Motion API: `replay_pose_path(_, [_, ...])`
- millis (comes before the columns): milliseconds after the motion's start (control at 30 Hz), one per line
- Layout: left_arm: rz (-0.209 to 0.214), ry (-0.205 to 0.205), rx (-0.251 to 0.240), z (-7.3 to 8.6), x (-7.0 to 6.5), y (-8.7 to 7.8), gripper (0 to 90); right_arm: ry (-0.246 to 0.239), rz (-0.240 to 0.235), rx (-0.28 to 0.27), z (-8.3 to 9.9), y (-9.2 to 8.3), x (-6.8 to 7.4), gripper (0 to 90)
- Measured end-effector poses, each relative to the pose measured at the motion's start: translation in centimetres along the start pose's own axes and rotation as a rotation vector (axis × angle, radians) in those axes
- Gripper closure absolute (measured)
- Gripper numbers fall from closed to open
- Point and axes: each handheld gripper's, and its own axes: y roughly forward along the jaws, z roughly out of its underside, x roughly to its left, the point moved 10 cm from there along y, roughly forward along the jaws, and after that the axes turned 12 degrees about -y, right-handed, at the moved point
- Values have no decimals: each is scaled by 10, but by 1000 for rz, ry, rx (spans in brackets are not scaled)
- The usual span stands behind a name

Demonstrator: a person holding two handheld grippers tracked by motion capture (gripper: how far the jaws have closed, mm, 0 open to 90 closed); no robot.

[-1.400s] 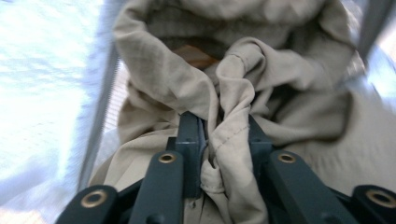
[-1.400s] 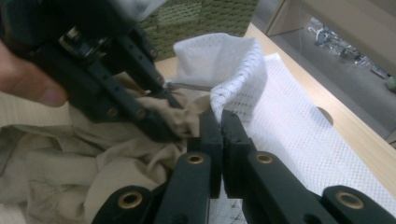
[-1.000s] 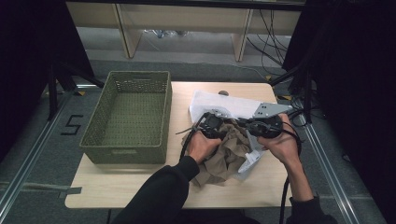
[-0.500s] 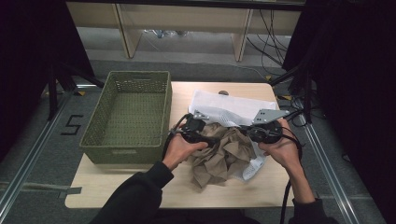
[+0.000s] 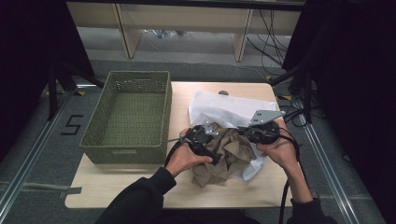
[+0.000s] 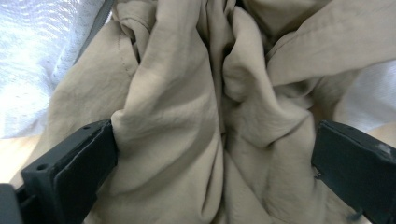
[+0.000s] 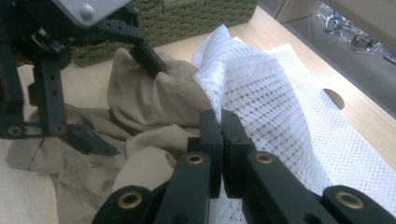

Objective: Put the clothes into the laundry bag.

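A crumpled tan cloth lies on a white mesh cloth at the table's right half. My left gripper is open. Its jaws have just been opening and now stand wide on either side of a bunch of the tan cloth, as the left gripper view shows. My right gripper is shut, its jaw tips pinching a raised edge of the white mesh cloth. The left gripper stands open over the tan cloth in the right gripper view.
A green woven basket stands empty at the table's left, its wall close behind the cloths. Bare wooden table lies in front of it. Cables trail off the right edge. A small hole marks the far side of the tabletop.
The left gripper has drawn a little left, away from the right gripper, and its jaws have spread wide over the tan cloth. The right gripper has stayed put, shut.
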Motion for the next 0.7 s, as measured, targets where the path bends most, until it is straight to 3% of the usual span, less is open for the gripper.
replay_pose_path(67, [-25, 11, -6, -2, 2, -1, 2, 2, -4, 5, 0, 0, 2, 900])
replay_pose_path(133, [-36, 6, -20, -4, 4, -4, 60, 4, -4, 5, 0, -1, 1, 900])
replay_pose_path(167, [-28, 15, -15, -5, 5, -6, 84, 16, -3, 8, 0, -1, 1, 900])
replay_pose_path(233, [-17, -11, -3, -4, 7, -7, 120, 6, -7, 9, 0, -1, 2, 900])
replay_pose_path(300, [21, 19, 28, -1, 5, -5, 82, 5, -7, 6, 0, 0, 1, 900])
replay_pose_path(333, [39, 9, 37, 0, 1, -4, 19, 18, -7, 9, 0, 0, 2, 900])
replay_pose_path(433, [41, 63, 68, 6, -10, 2, 0, 4, -10, 8, -1, 1, 3, 900])
replay_pose_path(533, [2, 86, 77, 7, -13, 7, 0, 16, -11, 12, -1, 1, 3, 900])
replay_pose_path(600, [-20, 108, 74, 5, -10, 11, 0, -1, -12, 11, -1, 3, 4, 900])
replay_pose_path(633, [-60, 116, 68, 5, -7, 13, 0, -4, -17, 13, -1, 3, 5, 900])
replay_pose_path(667, [-131, 185, 74, 4, 1, 13, 59, 0, -16, 14, -1, 3, 5, 900])
replay_pose_path(700, [-203, 245, 73, 2, 8, 11, 214, -8, -16, 10, -2, 4, 5, 900])
